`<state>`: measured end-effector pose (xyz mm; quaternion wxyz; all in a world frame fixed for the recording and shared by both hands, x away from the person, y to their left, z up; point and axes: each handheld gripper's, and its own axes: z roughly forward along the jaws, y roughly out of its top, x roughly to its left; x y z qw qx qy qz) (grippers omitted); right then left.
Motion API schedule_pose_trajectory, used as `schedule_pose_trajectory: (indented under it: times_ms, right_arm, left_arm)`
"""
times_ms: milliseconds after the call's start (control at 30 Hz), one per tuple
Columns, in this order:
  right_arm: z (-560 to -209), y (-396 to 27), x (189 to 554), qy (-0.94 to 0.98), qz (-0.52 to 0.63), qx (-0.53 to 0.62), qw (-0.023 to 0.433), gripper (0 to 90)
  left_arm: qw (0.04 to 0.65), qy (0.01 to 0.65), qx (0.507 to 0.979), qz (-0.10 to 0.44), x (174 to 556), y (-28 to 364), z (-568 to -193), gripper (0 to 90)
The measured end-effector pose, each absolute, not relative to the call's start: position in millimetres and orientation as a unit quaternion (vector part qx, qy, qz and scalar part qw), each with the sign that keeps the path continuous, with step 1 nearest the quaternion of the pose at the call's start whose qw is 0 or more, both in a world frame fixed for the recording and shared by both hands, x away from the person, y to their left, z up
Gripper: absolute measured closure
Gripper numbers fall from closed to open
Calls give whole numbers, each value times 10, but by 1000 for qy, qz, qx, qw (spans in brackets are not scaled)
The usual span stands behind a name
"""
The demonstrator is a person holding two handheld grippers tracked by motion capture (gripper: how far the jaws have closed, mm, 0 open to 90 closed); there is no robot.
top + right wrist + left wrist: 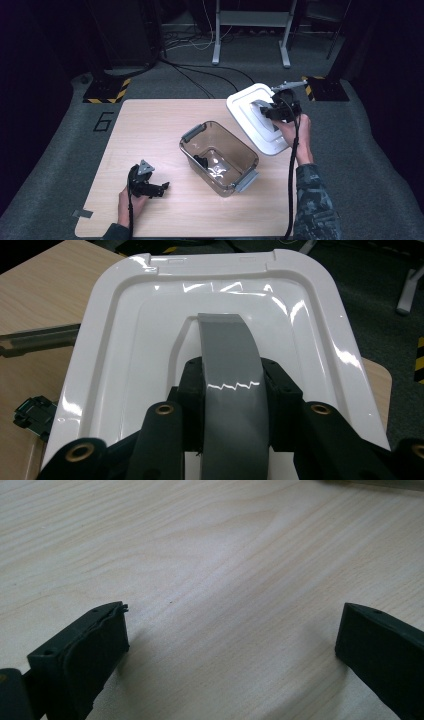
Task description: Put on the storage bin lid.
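Bench: pale wooden bench (150, 125) on grey carpet, dark room.
Box: clear brown plastic box (218, 157), grey latches, mid-bench, uncovered.
Lid: white plastic lid (125, 340), tilted, raised over bench's far right corner.
Right tongs (232, 390): clamped on lid's grey handle (227, 355).
Left tongs (230, 645): spread apart, nothing between, low over bench.

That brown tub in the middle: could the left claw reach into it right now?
Probably yes. The tub stands open, its white lid held off to the side by the right claw, and the left claw is open with bare table between.
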<state>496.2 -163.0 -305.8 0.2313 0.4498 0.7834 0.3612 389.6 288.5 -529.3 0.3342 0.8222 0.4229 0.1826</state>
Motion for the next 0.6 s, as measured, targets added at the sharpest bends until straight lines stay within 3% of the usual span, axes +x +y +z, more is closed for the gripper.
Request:
schedule_pose_trajectory:
  times_ms: [600]
  right_arm:
    - [-2936,-1255,4851,799,373,419,217,670]
  left_arm:
    - [338,425,819,186,3895,2879,-5302,2]
